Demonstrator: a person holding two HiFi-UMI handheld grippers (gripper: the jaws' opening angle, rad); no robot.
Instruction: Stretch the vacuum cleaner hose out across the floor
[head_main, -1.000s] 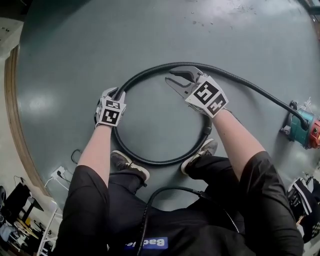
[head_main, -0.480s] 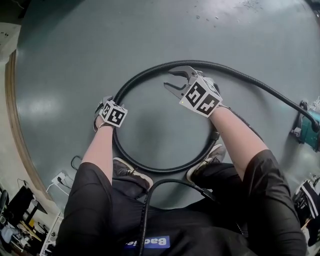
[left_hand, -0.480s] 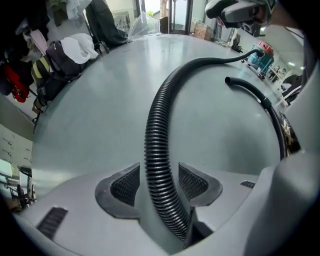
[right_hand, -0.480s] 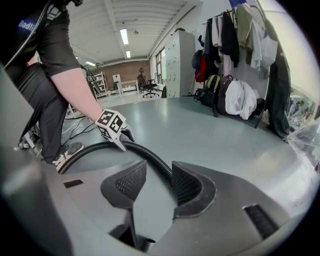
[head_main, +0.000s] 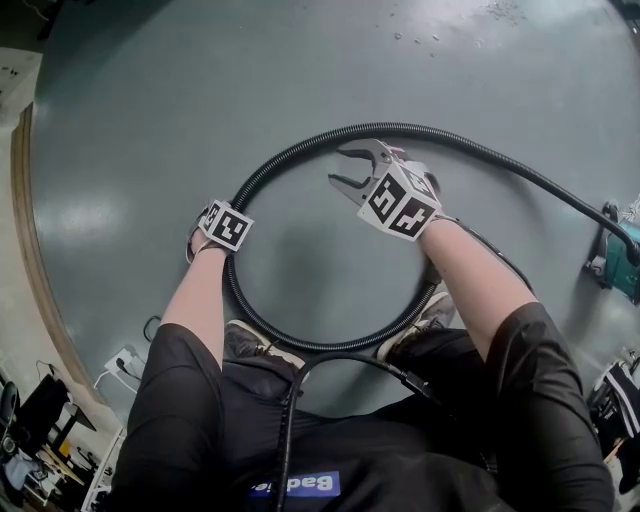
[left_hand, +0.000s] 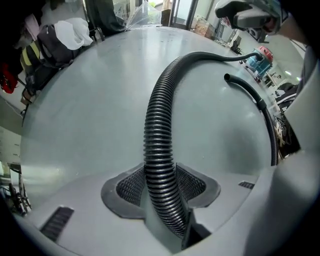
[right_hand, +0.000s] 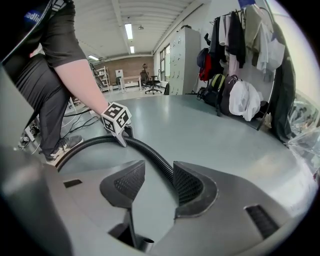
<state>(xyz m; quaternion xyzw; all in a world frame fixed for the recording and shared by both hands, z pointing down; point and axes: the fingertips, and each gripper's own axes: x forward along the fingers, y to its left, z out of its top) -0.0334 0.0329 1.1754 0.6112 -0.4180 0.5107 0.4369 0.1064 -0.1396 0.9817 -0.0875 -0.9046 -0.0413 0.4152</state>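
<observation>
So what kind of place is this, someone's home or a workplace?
Probably a workshop or lab: a wide grey floor, metal lockers, coats on a rack and strip lights overhead.

The smooth grey-green floor (head_main: 130, 120) fills most of the frame, bounded at the left edge by a tan strip. In the centre, the black ribbed vacuum cleaner hose (head_main: 290, 154) lies on it in one wide loop, with a run leading off right to a teal machine (head_main: 622, 262) standing at the right edge. Two shoes (head_main: 255, 342) rest on the floor at the loop's lower side. A white power strip (head_main: 120, 362) lies at lower left, and pale specks (head_main: 420, 38) dot the top.
</observation>
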